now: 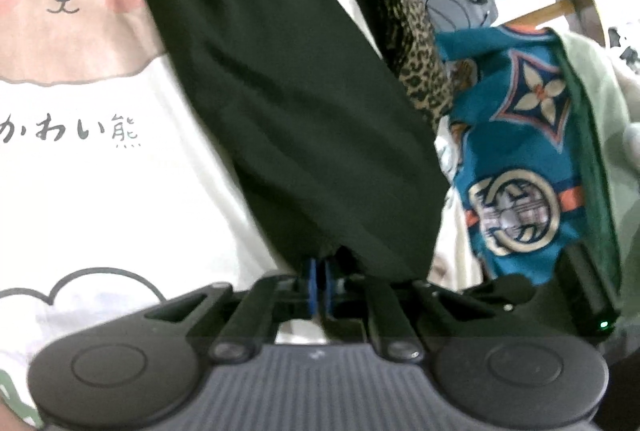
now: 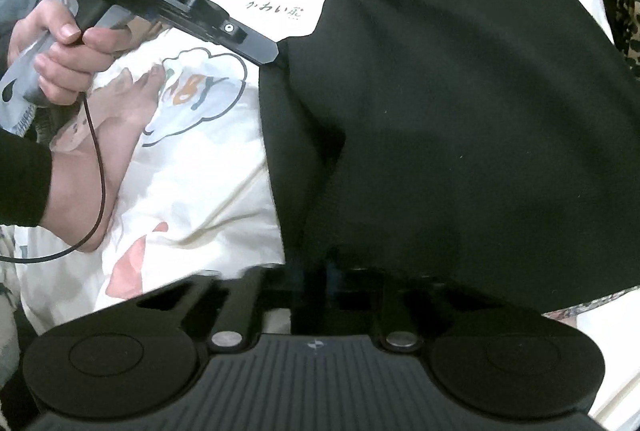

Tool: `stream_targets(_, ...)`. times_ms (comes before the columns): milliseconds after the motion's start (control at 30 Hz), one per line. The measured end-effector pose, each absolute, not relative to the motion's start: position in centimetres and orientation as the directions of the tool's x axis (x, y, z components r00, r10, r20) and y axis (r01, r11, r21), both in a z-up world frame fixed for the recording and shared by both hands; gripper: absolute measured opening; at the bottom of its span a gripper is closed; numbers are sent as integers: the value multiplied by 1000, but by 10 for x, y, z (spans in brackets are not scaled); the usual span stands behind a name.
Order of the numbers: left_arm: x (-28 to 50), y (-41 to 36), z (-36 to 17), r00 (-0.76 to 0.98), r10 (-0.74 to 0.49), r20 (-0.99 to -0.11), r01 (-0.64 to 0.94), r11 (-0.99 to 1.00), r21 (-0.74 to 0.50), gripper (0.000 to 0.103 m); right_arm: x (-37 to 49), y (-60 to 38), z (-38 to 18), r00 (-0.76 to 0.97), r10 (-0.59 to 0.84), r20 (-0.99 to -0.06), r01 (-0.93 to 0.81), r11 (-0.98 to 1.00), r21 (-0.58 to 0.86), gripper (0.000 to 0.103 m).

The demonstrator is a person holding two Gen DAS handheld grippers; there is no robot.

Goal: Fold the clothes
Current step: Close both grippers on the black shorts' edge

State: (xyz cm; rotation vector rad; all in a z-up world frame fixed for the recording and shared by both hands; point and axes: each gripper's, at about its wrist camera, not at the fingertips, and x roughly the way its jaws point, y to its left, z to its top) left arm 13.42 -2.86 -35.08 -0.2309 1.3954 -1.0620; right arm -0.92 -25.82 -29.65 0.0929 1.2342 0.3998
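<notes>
The black garment (image 1: 288, 103) is spread over a cream printed sheet (image 1: 100, 191), with the left gripper (image 1: 320, 271) clamped on its near edge, blue pads pressed together on the cloth. In the right wrist view the right gripper (image 2: 320, 271) is buried under the garment's near hem; whether its jaws are closed cannot be told. A clean fold would be served by both corners being raised evenly, kept taut, and carried together toward the far edge. A leopard-print cloth (image 1: 416, 43) lies beside it at the right.
</notes>
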Motion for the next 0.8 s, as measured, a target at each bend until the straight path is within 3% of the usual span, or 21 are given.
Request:
stream_targets(133,126,-40,-353,-206,-685,-699,504,538,-676,16,-13,-264,-294,279,332,-901,-236,933,271,3)
stream_targets(200,122,-46,-356,-215,-666,-714,518,542,-661,40,-14,-266,-294,280,327,-902,-226,936,269,3)
stream_targets(267,118,-49,-360,-215,-641,-737,539,551,-637,46,-16,-269,-293,281,322,-904,-216,939,268,4)
stream_targets(600,122,-50,-369,-169,-598,-783,573,587,-572,49,-27,-254,-286,290,379,-879,-277,912,302,6)
stream_targets(733,111,-61,-353,-47,-578,-815,685,575,-447,48,-33,-254,-286,281,386,-878,-272,910,313,6)
stream_targets(800,110,-62,-350,-33,-574,-818,698,573,-430,26,-35,-253,-286,274,391,-879,-280,907,316,6)
